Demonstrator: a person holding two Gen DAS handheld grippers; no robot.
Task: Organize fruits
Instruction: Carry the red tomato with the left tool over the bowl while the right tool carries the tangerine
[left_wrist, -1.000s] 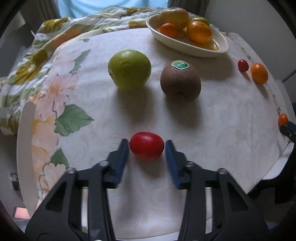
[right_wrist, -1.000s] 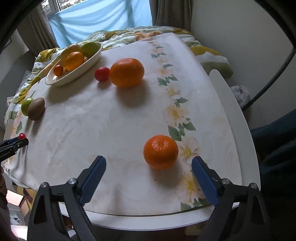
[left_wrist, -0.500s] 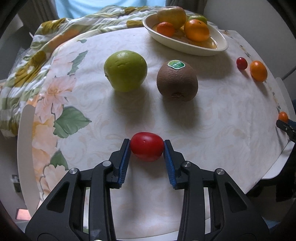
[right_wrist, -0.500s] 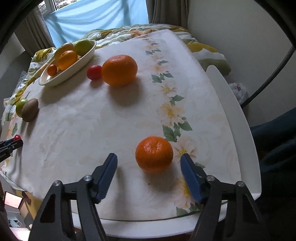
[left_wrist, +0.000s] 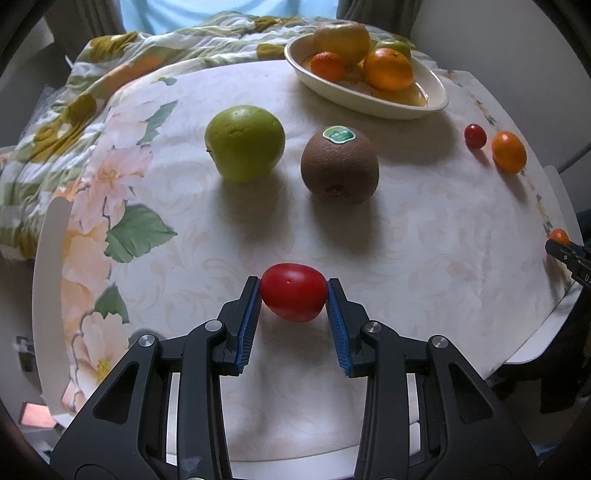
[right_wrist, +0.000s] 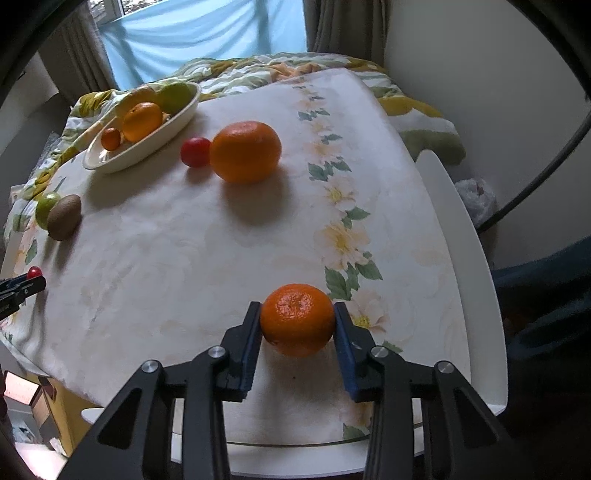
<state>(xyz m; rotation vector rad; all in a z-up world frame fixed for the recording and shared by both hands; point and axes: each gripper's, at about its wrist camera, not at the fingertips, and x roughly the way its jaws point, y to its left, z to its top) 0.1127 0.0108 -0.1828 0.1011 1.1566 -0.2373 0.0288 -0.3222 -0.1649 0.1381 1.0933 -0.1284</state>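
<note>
In the left wrist view my left gripper (left_wrist: 292, 282) is shut on a small red tomato (left_wrist: 293, 301), its blue pads pressing both sides, low over the flowered tablecloth (left_wrist: 424, 236). In the right wrist view my right gripper (right_wrist: 296, 308) is closing on a mandarin (right_wrist: 297, 321); both pads touch its sides. A cream oval bowl (left_wrist: 436, 99) at the back holds several fruits. A green apple (left_wrist: 244, 142) and a kiwi (left_wrist: 340, 166) lie loose ahead of the left gripper. A big orange (right_wrist: 245, 151) and a cherry tomato (right_wrist: 195, 151) lie beside the bowl (right_wrist: 147, 155).
A flowered blanket (left_wrist: 110, 81) is bunched behind the table. The white table rim (right_wrist: 476, 258) shows along the right and near edges. A curtain (right_wrist: 199, 37) hangs at the back, with a wall to the right.
The left gripper's pads closed the last small gap onto the red tomato. The right gripper's jaws came from wide apart to touching the mandarin on both sides.
</note>
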